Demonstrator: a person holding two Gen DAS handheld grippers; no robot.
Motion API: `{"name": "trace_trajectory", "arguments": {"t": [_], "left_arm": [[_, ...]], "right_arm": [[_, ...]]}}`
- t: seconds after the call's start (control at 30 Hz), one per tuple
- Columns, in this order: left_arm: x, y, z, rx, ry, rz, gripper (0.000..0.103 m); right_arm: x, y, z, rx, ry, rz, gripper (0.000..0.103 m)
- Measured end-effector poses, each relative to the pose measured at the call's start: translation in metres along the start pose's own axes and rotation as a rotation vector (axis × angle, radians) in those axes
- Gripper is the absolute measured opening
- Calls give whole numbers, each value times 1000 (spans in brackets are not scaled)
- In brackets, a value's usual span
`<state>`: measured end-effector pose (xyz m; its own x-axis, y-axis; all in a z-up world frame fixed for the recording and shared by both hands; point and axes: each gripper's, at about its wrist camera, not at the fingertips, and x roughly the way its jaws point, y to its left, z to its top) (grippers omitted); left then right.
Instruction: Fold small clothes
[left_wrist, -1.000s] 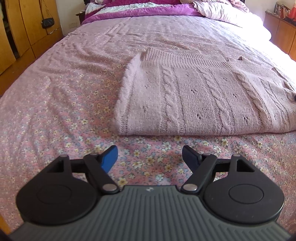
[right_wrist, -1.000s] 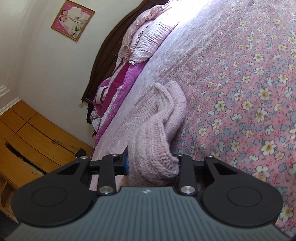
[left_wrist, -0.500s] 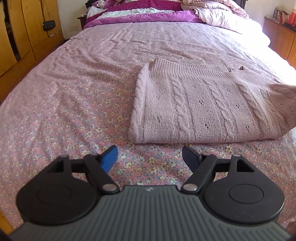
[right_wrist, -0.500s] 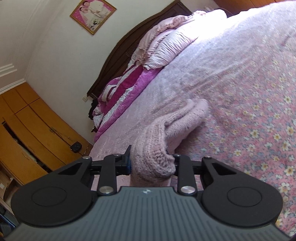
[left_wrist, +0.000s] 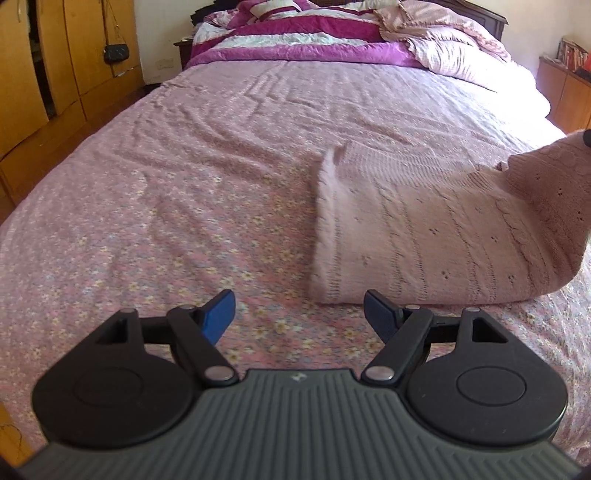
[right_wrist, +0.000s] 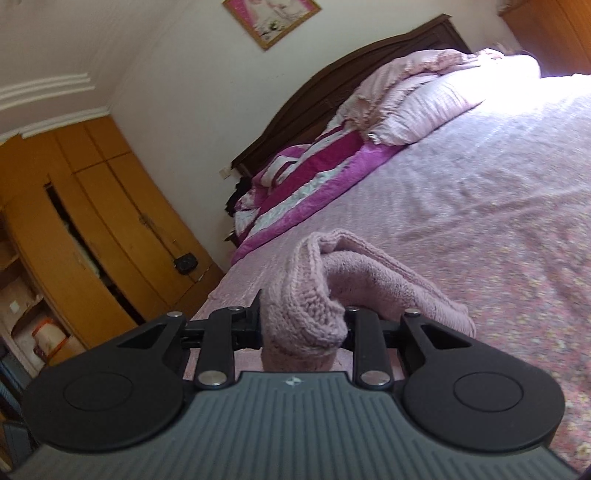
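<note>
Pink knit sweater half-lifted off the bed, right side of the left wrist frame

The right gripper is clamped on a bunched edge of the sweater and it's now raised way higher than a second ago, so the right end peels up toward the frame's right edge while the rest lies on the floral bedspread. The left gripper hangs with its jaws spread wide and nothing in them, just short of the sweater's near hem, which has slid right in view. Behind: a magenta striped quilt at the top, a wooden wardrobe at upper left with a small black bag hanging. Framed picture at the top of the right view, no readable writing.
</note>
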<state>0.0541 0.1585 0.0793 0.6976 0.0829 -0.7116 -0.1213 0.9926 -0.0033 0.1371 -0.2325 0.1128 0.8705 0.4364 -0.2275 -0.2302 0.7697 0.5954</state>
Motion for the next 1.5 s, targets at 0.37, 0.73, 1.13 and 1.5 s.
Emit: {"name": "trace_trajectory", "arguments": {"t": [0.37, 0.73, 1.13, 1.5], "left_arm": [[-10, 39, 1, -33, -36, 40, 78], [-3, 64, 3, -60, -59, 27, 78], [20, 39, 34, -93, -100, -185, 78], [65, -14, 63, -78, -93, -368, 77]], "right_arm": [[64, 111, -37, -232, 161, 95, 29], [123, 179, -138, -551, 452, 51, 38], [79, 174, -123, -493, 381, 63, 80], [20, 111, -85, -310, 189, -126, 99]]}}
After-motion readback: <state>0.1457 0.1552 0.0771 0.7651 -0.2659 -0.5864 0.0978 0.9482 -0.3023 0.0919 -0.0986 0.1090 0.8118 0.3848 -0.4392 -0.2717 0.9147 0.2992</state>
